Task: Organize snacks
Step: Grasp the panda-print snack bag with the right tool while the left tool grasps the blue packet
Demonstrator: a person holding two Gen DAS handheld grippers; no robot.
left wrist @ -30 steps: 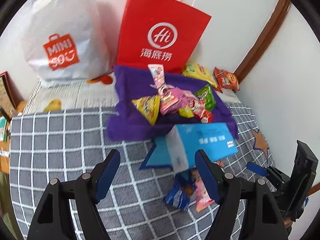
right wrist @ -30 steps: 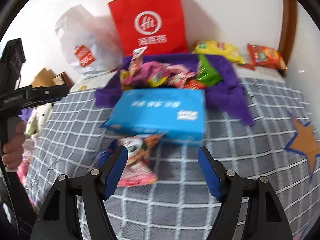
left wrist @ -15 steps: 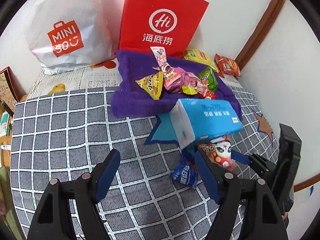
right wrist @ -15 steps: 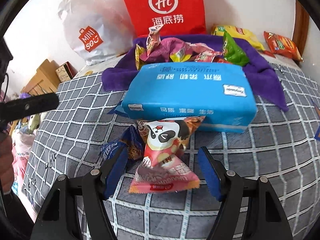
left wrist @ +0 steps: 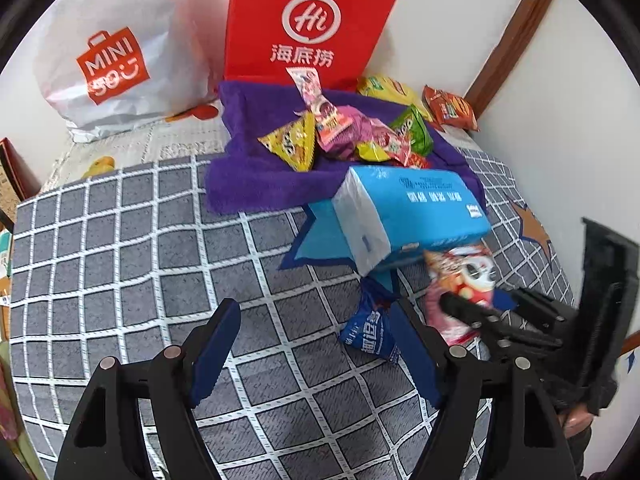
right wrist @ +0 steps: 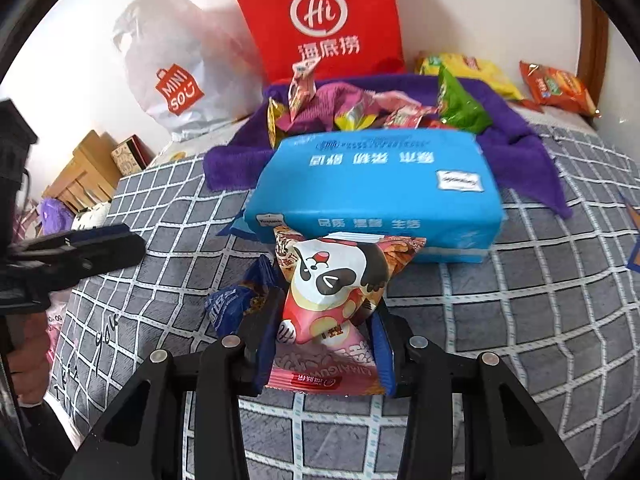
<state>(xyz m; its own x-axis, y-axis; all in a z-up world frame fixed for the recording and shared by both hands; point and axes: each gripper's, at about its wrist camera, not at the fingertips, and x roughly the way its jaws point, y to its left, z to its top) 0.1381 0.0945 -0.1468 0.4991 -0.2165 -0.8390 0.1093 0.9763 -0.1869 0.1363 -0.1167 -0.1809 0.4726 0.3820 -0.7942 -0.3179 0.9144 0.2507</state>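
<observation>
A pink panda snack packet (right wrist: 332, 308) lies on the grey checked bedspread in front of a blue tissue pack (right wrist: 380, 188). My right gripper (right wrist: 324, 344) has closed on the panda packet; it also shows in the left wrist view (left wrist: 460, 284). A dark blue snack packet (right wrist: 228, 304) lies just left of it and shows in the left wrist view (left wrist: 370, 332). My left gripper (left wrist: 316, 352) is open and empty above the bedspread, left of the blue packet. Several snack packets (left wrist: 340, 136) are piled on a purple towel (left wrist: 248, 184) behind the tissue pack.
A red paper bag (left wrist: 308, 24) and a white MINISO bag (left wrist: 112, 60) stand against the wall. Yellow (right wrist: 468, 72) and orange (right wrist: 556, 86) snack bags lie at the back right. Wooden furniture (right wrist: 80, 176) stands left of the bed.
My right gripper moved forward to the panda packet and closed its fingers on it. The left gripper drew nearer and stayed open.
</observation>
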